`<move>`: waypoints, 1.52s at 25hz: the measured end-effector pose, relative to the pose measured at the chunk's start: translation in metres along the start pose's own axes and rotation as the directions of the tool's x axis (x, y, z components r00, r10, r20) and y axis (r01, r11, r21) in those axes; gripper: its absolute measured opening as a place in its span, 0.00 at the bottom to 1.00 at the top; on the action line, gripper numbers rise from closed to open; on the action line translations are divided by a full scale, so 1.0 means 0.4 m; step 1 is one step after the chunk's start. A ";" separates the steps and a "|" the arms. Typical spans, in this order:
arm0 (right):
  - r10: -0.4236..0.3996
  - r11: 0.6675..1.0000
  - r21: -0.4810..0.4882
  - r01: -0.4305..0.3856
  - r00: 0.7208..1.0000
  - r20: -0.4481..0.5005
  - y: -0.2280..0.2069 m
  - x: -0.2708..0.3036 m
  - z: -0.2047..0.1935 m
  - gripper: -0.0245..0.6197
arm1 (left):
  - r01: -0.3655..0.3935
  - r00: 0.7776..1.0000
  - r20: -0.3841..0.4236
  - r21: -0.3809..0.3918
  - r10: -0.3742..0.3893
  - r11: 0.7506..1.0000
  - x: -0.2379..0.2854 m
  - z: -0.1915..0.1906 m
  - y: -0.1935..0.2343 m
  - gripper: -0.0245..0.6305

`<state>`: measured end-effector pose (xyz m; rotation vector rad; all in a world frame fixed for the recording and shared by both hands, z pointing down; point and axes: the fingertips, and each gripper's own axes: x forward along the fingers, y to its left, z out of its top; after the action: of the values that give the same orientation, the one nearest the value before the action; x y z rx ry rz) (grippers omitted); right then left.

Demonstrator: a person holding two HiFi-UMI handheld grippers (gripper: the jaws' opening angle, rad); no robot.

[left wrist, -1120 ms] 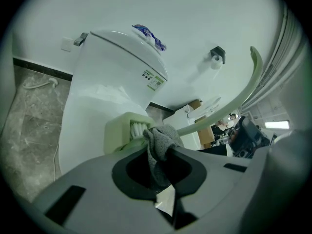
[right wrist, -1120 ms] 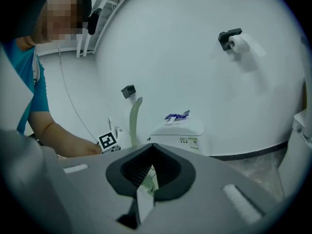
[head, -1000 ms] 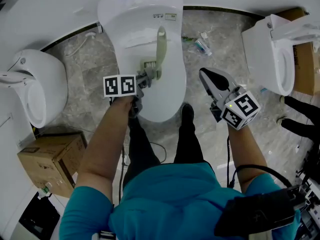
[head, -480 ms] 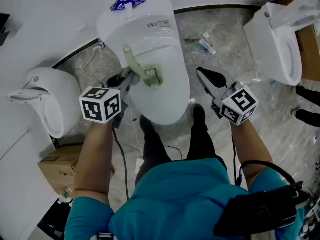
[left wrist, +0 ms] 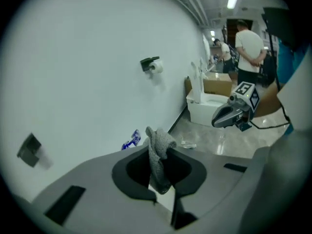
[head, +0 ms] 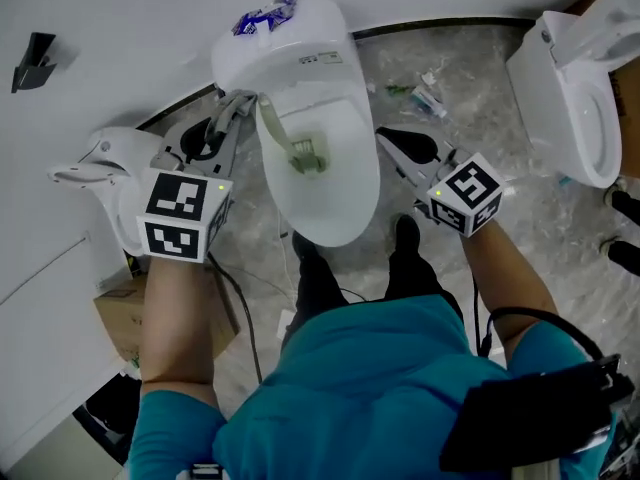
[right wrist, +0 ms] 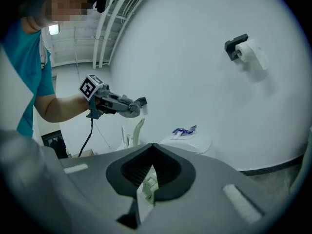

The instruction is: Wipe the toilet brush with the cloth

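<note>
The two small labels [head: 326, 60] on the toilet [head: 340, 203] ahead of both tongs are too small to read, and so is the print on the blue-and-white wrapper [head: 265, 13] lying beyond them. The left tongs [head: 232, 108] are clenched on a grey cloth [left wrist: 158, 152], which hangs bunched between the jaws. The pale green toilet brush [head: 300, 146] has its head on the toilet, between the two pairs of tongs, with its handle slanting up towards the left pair; whether the handle's end touches the cloth is hard to make out. The right tongs [head: 386, 138] are closed to a narrow slit, gripping nothing, and the brush head shows through it. Both bare forearms reach forward from a teal shirt [head: 340, 388], the left [head: 175, 318] stretched further, left of the toilet, and the right [head: 505, 278] at its right.
</note>
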<state>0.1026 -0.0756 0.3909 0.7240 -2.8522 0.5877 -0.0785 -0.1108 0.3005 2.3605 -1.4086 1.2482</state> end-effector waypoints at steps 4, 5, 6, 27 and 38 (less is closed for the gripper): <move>0.069 0.998 -0.012 -0.069 0.998 0.001 0.003 -0.023 0.014 0.03 | -0.069 0.993 -0.078 0.230 0.089 0.971 0.030 0.079 -0.075 0.10; 0.080 0.997 -0.015 -0.080 0.997 0.000 0.002 -0.032 0.014 0.03 | -0.074 0.988 -0.108 0.272 0.107 0.959 0.046 0.077 -0.087 0.10; 0.087 0.996 -0.014 -0.087 0.996 -0.001 0.001 -0.040 0.013 0.03 | -0.073 0.984 -0.136 0.301 0.119 0.951 0.062 0.070 -0.094 0.10; 0.003 0.996 0.092 -0.008 0.999 0.050 -0.007 -0.056 -0.020 0.03 | 0.012 0.955 -0.275 0.400 0.108 0.916 0.136 -0.060 -0.101 0.10; -0.014 0.995 0.100 0.009 0.999 0.044 0.027 -0.032 -0.034 0.03 | 0.049 0.964 -0.256 0.416 0.065 0.908 0.142 -0.118 -0.169 0.10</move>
<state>0.1091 -0.0557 0.3968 0.7781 -2.8746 0.7259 -0.0408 -0.0887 0.3905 2.3045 -1.1582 1.9553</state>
